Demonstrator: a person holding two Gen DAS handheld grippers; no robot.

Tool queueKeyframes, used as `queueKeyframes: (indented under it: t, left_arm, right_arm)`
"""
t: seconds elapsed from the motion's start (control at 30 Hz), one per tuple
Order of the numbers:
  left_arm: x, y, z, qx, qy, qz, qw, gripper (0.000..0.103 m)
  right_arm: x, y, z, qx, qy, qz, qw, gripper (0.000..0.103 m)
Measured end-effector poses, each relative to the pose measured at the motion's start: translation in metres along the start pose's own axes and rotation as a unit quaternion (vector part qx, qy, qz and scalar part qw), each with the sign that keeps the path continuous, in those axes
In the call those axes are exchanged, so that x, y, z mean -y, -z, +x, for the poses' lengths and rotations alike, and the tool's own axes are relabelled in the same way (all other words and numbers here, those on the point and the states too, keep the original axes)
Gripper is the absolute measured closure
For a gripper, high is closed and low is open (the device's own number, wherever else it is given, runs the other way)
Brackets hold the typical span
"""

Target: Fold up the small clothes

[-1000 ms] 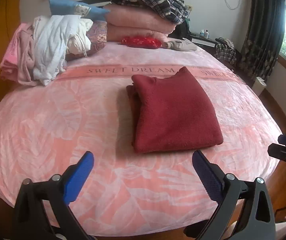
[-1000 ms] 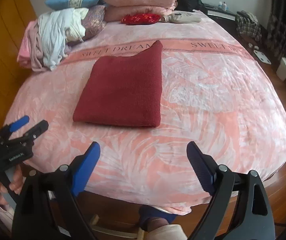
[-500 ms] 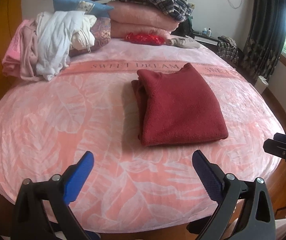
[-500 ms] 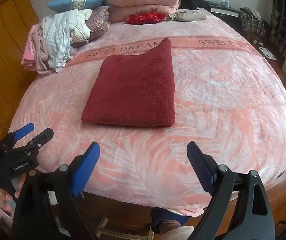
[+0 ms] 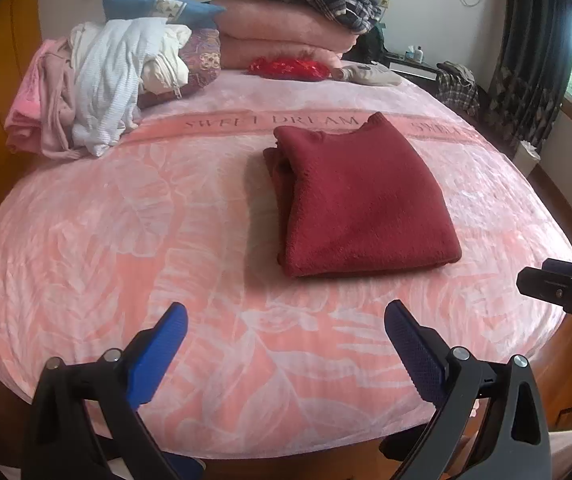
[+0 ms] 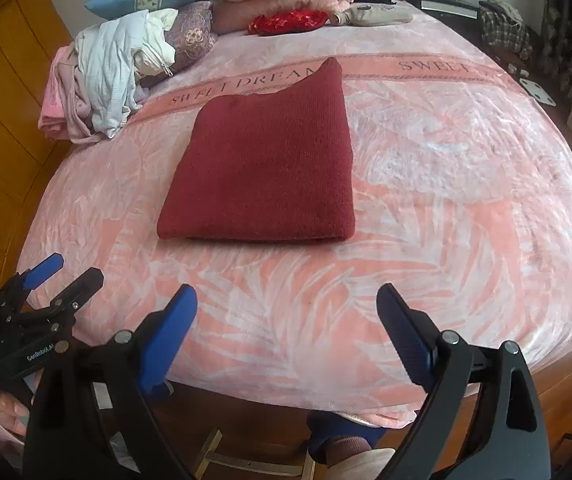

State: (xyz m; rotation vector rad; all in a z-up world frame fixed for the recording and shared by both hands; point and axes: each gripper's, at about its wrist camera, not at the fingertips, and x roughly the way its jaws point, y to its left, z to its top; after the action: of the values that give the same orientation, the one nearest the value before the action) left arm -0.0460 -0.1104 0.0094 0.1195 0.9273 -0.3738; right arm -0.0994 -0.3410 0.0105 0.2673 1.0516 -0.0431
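both views have crept closer to the bed since the earlier frame. left gripper [image 5: 286, 338] and right gripper [image 6: 286, 308] hang over its near edge, fingers spread, holding nothing. beyond them the sweater [image 6: 262, 168] lies folded mid-bed [image 5: 86, 240]. this garment looks done; next probably means fetching from the pile [image 5: 98, 84] at the far left.

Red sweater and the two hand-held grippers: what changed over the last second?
Both cameras drew closer to the folded red sweater: it fills more of each view than a second ago. Nothing was taken hold of or let go. The left hand-held gripper and right hand-held gripper stay open and empty, short of the sweater. The sweater keeps its fold and its place on the pink bedspread; the clothes pile is unchanged.
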Motion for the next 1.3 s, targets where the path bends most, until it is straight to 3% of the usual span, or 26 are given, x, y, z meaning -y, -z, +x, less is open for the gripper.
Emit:
queueKeyframes:
  t: [1.3]
  left_arm:
    - [-0.002, 0.004, 0.010, -0.009, -0.006, 0.004, 0.9999, 0.004]
  right_arm:
    - [-0.004, 0.004, 0.007, -0.016, -0.008, -0.004, 1.000, 0.011]
